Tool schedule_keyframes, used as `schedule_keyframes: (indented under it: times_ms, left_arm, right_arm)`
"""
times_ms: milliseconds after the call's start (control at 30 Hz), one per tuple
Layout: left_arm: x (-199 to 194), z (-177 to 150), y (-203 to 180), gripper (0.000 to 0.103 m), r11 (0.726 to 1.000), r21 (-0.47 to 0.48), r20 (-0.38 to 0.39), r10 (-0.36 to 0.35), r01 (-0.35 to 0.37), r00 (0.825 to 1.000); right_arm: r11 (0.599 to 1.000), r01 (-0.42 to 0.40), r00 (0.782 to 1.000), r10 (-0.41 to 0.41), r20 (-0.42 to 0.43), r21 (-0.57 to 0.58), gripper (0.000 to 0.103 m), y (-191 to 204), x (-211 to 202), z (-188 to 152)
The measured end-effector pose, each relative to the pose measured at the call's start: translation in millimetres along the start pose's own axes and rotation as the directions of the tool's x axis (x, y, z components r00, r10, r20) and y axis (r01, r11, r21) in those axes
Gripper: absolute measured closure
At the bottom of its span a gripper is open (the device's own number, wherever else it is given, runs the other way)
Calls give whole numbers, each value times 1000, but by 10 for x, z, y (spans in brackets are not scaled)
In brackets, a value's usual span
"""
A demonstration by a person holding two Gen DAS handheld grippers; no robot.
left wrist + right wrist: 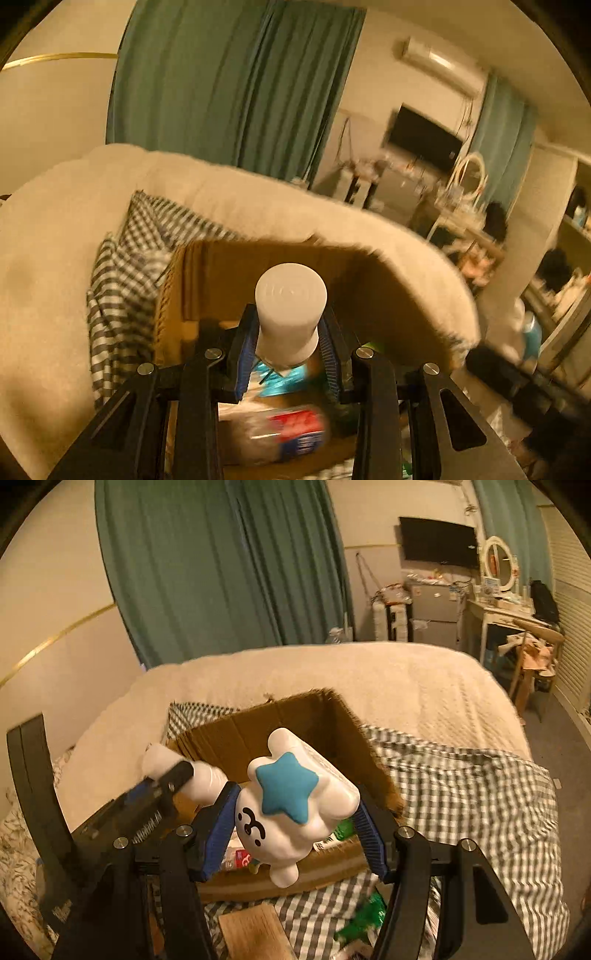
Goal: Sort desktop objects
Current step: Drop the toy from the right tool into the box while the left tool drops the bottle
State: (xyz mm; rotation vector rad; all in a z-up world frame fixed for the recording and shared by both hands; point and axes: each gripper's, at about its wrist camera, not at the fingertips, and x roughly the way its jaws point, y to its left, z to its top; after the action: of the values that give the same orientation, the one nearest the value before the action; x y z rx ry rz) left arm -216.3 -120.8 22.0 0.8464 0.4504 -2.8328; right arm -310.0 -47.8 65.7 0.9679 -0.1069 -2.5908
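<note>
In the left wrist view, a checked grey-and-white cloth (122,280) was seen at the left of the frame, lying on a cream blanket (44,295) that covered the bed. Just right of it, an open cardboard box (229,273) filled the lower centre. The left tool (288,343) was closed on a white-capped bottle (291,314), gripped below the cap between the blue pads (246,350) and held above the box opening. Blurred packets were made out inside the box beneath it, among them a red-and-blue one (295,432). A green curtain (236,85) hung at the top centre, and a dark screen (424,136) was mounted on the wall at the upper right.

In the right wrist view, the left tool (162,779) and its bottle (207,775) were seen at the centre left, over the near left corner of the box (295,723). The right tool (295,830) was closed on a white cartoon figure (295,805) bearing a blue star (286,786), held tilted above the front of the box. A wooden board (251,934) lay on the checked cloth (461,812) at the bottom centre, with a green packet (362,919) just right of it. At the far right a dressing table (498,609) with a round mirror (498,563) was visible.
</note>
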Motion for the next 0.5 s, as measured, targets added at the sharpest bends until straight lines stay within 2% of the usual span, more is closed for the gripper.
schedule_keyframes:
  times_ms: [167,267,333,367,433,500]
  left_arm:
    - [213,-49,122,70,999,-28,-45,-18,17,999]
    - [272,-77,71,70,1000,8,-35,-14,15,999]
    - [297,-113,44,68,999,38,-29,20,-18,999]
    - [306,-113,37,63,998,46,-23,41,-40,999]
    - [293,-111,27,21,994,42,-17,106,-105,994]
    - [223,-93,71,13,996,-6,4,88,-88,996]
  right_arm:
    - [999,-25,999,26,-44,34,43,-18,446,19]
    - [998,-46,997,49,-57,53,43,-43,602,-3]
    - [995,-74,996,77,-43,60,42,-47,617,-15]
    - [995,-75,997,77,-25,67,40,-41,583,-16]
    - [994,-66,998,65,20,91,24,-66,462,1]
    - [993,-57,998,53,36,103,23,-94,350,25]
